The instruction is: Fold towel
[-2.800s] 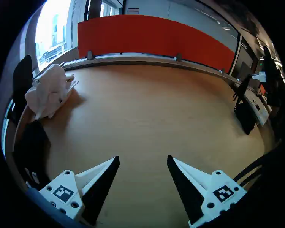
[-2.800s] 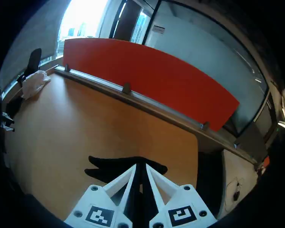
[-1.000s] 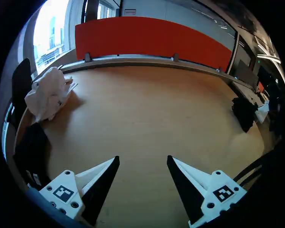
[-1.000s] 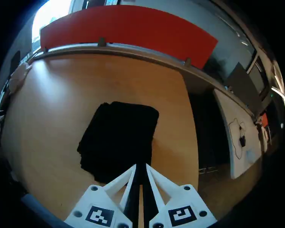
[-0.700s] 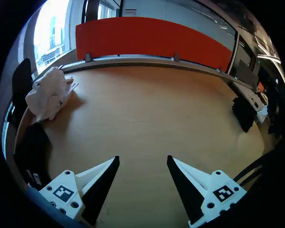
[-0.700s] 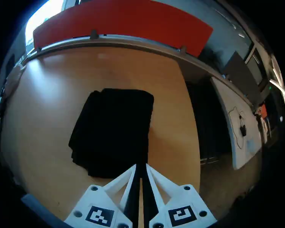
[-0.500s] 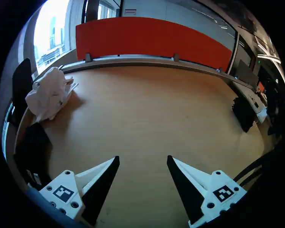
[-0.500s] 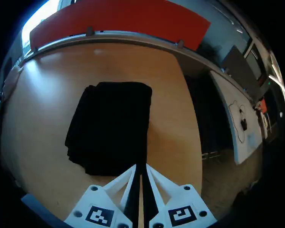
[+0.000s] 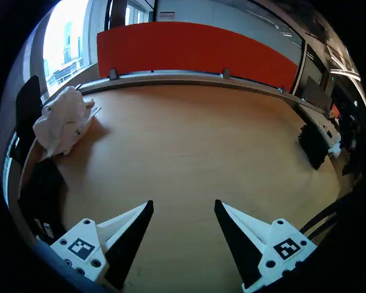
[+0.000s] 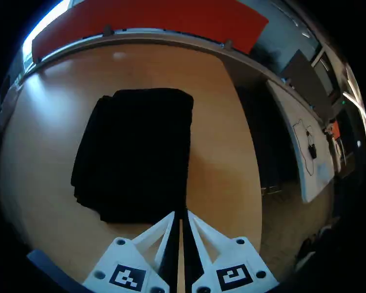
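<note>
Two grippers: left gripper [image 9: 183, 203] fingers [image 9: 112, 230] spread empty, right gripper [image 10: 182, 213] fingers [image 10: 152, 235] pinch black towel [image 10: 134, 151] corner.

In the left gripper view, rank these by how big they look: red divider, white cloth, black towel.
1. red divider
2. white cloth
3. black towel, though it sits farther off, so its real size is unsure.

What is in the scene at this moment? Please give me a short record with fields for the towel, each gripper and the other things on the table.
task object: black towel, apparently folded in layers, lying flat
surface: wooden table
right gripper: shut on the towel's near corner
left gripper: open, over bare table, holding nothing
other things: white cloth heap at the left in the left gripper view; red partition along the table's far edge
</note>
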The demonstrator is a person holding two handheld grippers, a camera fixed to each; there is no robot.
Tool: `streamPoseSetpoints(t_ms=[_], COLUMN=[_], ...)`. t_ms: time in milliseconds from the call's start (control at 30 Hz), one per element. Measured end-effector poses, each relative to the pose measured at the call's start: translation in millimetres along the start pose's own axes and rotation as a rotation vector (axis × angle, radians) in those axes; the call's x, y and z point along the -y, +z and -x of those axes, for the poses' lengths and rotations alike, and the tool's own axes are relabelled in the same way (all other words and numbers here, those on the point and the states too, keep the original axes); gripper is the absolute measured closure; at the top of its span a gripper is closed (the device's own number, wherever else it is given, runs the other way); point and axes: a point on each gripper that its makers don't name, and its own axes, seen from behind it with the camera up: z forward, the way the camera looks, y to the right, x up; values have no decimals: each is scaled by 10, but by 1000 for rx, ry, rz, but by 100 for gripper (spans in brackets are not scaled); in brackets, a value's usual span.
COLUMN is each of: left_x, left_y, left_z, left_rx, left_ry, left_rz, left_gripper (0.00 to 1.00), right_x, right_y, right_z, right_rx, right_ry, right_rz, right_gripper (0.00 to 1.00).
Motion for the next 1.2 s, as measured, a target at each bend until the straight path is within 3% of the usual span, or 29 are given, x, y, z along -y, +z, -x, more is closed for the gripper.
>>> streamPoseSetpoints(t_ms=[400, 533, 600, 800, 867, 933, 1200], left_x=[12, 18, 18, -5, -18, -30, -42], left_y=[-4, -4, -5, -6, -4, -2, -10], left_z=[19, 11, 4, 7, 4, 1, -5], left_rx=[2, 0, -1, -2, -2, -3, -6], left_ry=[-3, -3, -2, -4, -3, -1, 1], left_rz=[-3, -4, -4, 0, 2, 4, 6], left_gripper=[7, 7, 7, 7, 7, 7, 7], right_x=[-6, -22, -38, -54, -42, -25, 16], right_y=[30, 15, 1, -62, -77, -90, -114], right_z=[38, 55, 66, 93, 92, 91, 82], right_rx=[10, 7, 4, -16, -21, -25, -35], right_ry=[-5, -2, -2, 3, 3, 1, -7], right_rz=[10, 16, 23, 33, 31, 27, 23], right_gripper=[95, 90, 82, 33, 23, 17, 17])
